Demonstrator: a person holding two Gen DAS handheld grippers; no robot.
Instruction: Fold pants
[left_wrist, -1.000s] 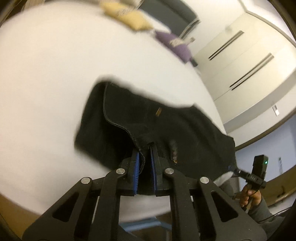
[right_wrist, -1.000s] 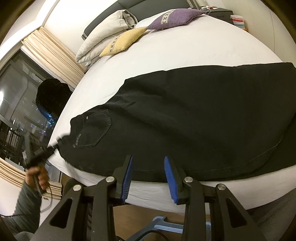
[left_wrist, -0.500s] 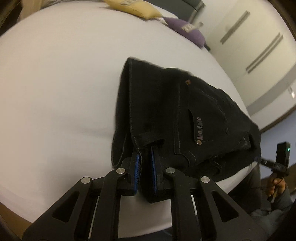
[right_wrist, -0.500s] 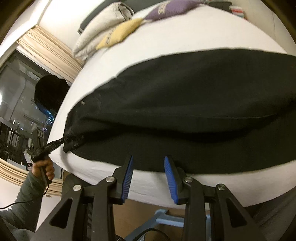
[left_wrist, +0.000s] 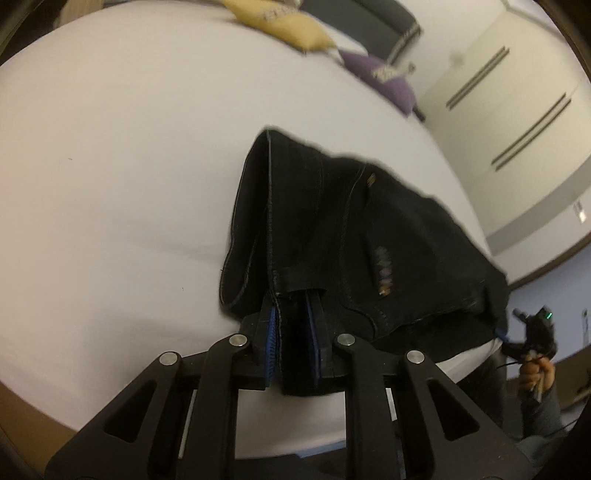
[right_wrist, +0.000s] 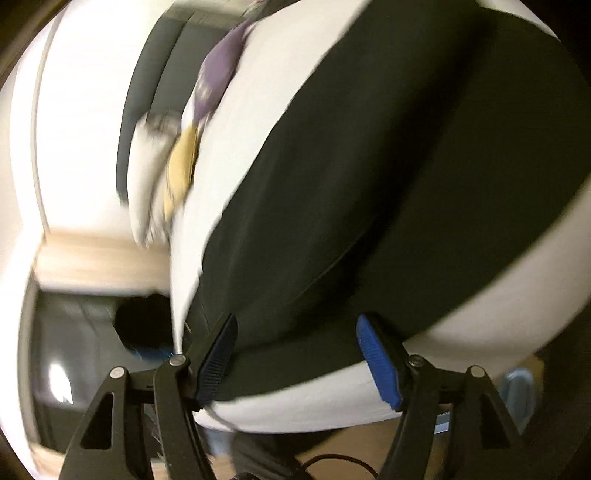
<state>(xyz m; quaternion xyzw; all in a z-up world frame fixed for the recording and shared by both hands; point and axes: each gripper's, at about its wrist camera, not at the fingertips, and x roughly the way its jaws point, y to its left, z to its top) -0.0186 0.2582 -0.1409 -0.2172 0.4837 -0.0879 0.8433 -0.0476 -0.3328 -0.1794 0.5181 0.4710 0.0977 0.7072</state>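
Left gripper (left_wrist: 291, 339): blue-padded fingers (left_wrist: 271, 341) drawn together on a thick waistband edge of the pants (left_wrist: 369, 236), cloth pinched between both pads and hanging a little below them. Held at the near left corner of the garment, fabric rising from the grip in a doubled fold.

Right gripper (right_wrist: 297, 363): fingers (right_wrist: 378, 365) spread wide, nothing between them; poised at the near edge of the pants (right_wrist: 388, 166), dark cloth directly ahead and partly between the open tips. Contact not determinable; view heavily blurred.

Key relation: pants lay forward and to the right of the left grip, long axis running left to right along the near side of the bed (left_wrist: 110, 147), toward the far-right hem. Left gripper already attached at the waist end; right gripper nearer the leg portion and free. Judged: next move depended on the right fingers closing on the near edge while the left kept the waist.

Pants: black denim, contrast stitching along seams, back pocket with small tag and rivet, belt loop at the grip. Waist section folded over on itself, layers uneven, one rounded fold standing open at far left. Leg area flat and broad across the white sheet.

Also noted: yellow pillow (left_wrist: 291, 26) and purple pillow (left_wrist: 384, 79) at the far end of the bed.
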